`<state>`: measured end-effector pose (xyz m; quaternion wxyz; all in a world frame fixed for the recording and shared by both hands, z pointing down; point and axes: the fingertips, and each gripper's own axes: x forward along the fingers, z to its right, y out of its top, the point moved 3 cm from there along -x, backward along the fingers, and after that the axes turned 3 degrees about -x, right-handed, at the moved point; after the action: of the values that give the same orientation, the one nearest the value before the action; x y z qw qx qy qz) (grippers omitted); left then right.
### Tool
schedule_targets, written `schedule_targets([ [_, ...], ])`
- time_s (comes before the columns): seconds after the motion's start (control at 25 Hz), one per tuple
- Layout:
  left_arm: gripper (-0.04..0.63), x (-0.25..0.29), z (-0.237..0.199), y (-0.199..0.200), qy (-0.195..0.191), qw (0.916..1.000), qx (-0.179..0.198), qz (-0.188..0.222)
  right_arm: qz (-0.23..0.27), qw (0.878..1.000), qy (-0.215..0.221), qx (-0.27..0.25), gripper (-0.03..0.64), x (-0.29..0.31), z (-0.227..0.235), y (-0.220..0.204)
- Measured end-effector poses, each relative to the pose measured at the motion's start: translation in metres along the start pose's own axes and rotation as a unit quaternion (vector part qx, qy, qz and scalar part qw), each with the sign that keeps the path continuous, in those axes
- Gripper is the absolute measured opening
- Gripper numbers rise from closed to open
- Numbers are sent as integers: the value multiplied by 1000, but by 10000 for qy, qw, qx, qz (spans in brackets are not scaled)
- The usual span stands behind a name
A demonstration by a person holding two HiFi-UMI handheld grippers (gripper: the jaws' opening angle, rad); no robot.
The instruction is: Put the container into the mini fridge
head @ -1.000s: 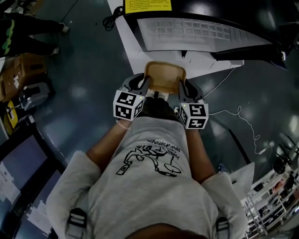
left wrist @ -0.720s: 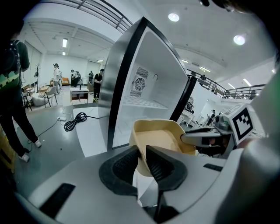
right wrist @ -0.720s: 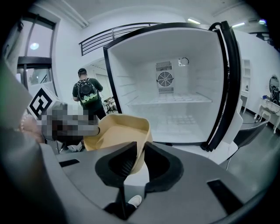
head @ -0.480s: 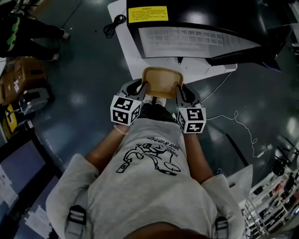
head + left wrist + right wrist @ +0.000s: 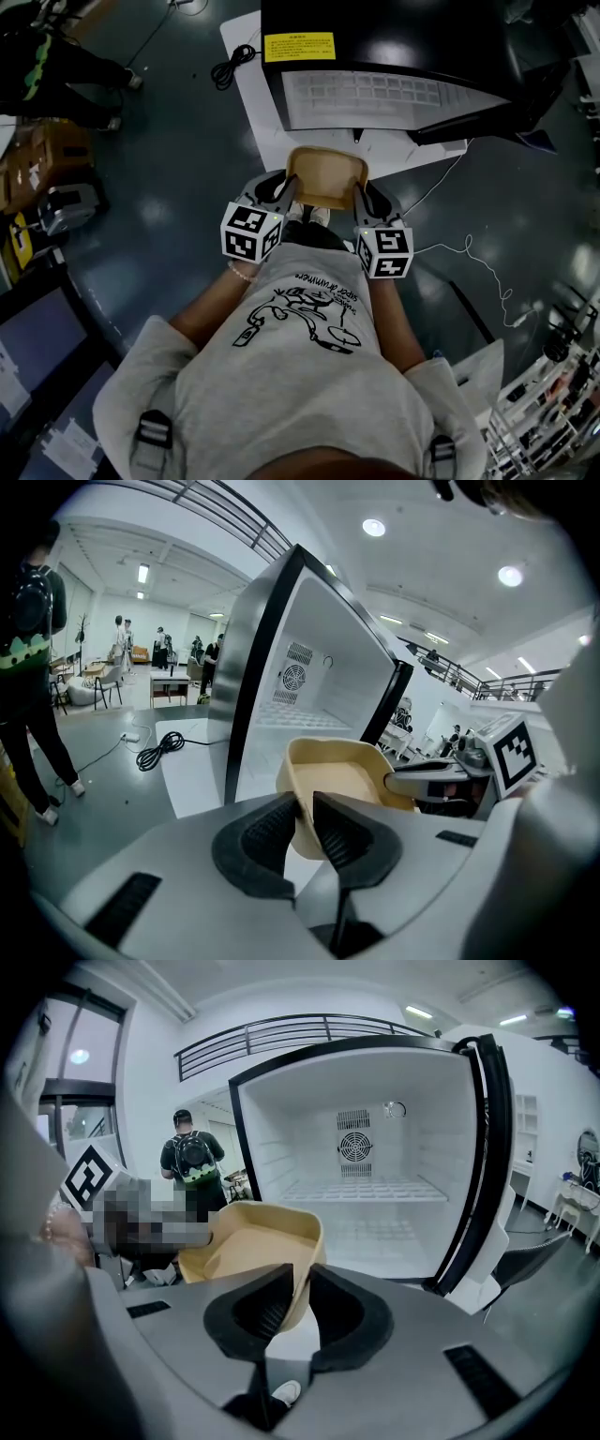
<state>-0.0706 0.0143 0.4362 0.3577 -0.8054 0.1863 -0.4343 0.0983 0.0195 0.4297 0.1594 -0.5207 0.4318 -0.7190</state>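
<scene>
A tan, open-topped container hangs in the air in front of the person, held from both sides. My left gripper is shut on its left wall; in the left gripper view the container rim sits pinched between the pads of the left gripper. My right gripper is shut on the right wall, and the right gripper view shows the container wall clamped in the right gripper. Just ahead stands the mini fridge, with its white inside empty and its door swung open.
The fridge stands on a white mat over a dark floor. A coiled black cable lies at the mat's left, a thin white cord to the right. A person with a backpack stands behind on the left. Boxes and gear sit far left.
Both grippers have lifted the container, still gripped the same way. In the head view the fridge opening now sits lower and closer to it.
</scene>
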Motion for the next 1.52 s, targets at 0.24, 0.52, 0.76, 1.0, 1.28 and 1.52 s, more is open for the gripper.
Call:
schedule_targets([
  [0.24, 71, -7, 8, 8, -29, 10000, 23, 66, 53, 10000, -14, -14, 71, -9, 2, 7],
  [0.52, 72, -8, 13, 18, -52, 9999, 58, 134, 133, 9999, -60, -39, 71, -14, 6, 17],
  [0.76, 72, -3, 16, 26, -86, 9997, -18, 235, 179, 9998, -82, -68, 71, -14, 14, 24],
  [1.0, 72, 3, 17, 33, -75, 9995, -37, 306, 214, 9996, -113, -129, 69, -11, 22, 32],
  [1.28, 74, 9, 18, 41, -44, 9993, -76, 361, 235, 9995, -123, -173, 67, -5, 32, 40],
  [1.52, 74, 16, 18, 49, -25, 9990, -113, 433, 274, 9993, -136, -216, 64, 0, 42, 50],
])
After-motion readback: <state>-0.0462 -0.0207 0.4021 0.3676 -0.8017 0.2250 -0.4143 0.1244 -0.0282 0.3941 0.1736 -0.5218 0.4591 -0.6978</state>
